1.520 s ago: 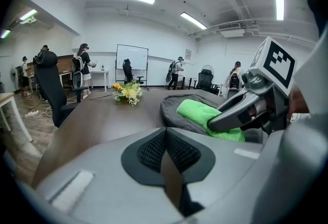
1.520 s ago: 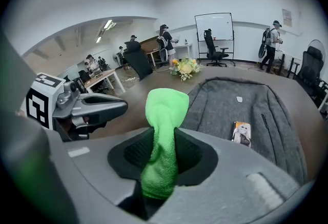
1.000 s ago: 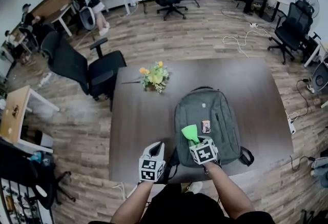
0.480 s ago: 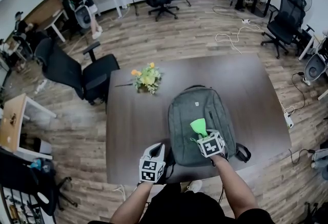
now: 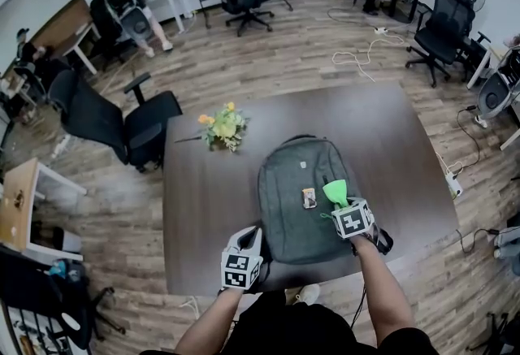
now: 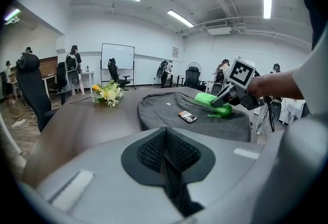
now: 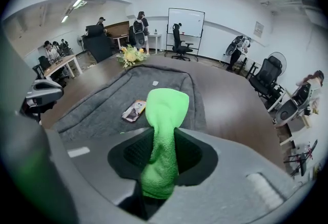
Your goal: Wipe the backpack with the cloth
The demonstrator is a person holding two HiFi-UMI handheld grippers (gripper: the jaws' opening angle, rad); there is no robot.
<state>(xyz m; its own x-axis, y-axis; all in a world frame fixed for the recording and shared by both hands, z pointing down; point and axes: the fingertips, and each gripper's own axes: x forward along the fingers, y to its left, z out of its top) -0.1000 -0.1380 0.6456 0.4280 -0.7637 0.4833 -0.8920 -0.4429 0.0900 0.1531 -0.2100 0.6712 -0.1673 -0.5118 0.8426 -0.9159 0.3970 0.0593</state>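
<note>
A grey backpack (image 5: pixel 296 179) lies flat on the dark table (image 5: pixel 390 142), with a small printed tag (image 5: pixel 309 198) on its front. My right gripper (image 5: pixel 338 201) is shut on a bright green cloth (image 5: pixel 335 190), which rests on the backpack's lower right part. In the right gripper view the cloth (image 7: pixel 165 110) sticks out between the jaws over the backpack (image 7: pixel 118 95), right of the tag (image 7: pixel 134 110). My left gripper (image 5: pixel 252 231) sits at the backpack's near left corner, shut and empty (image 6: pixel 165 159). From the left gripper view I see the cloth (image 6: pixel 209 103) pressed on the backpack (image 6: pixel 169 107).
A bunch of yellow flowers (image 5: pixel 218 127) lies on the table left of the backpack's top. A black office chair (image 5: pixel 122 114) stands at the table's left side. More chairs, desks and people fill the far room. Cables (image 5: pixel 361 61) run over the wooden floor.
My right gripper has slid the green cloth rightward across the backpack, from near its lower middle to its right side. The left gripper has stayed put.
</note>
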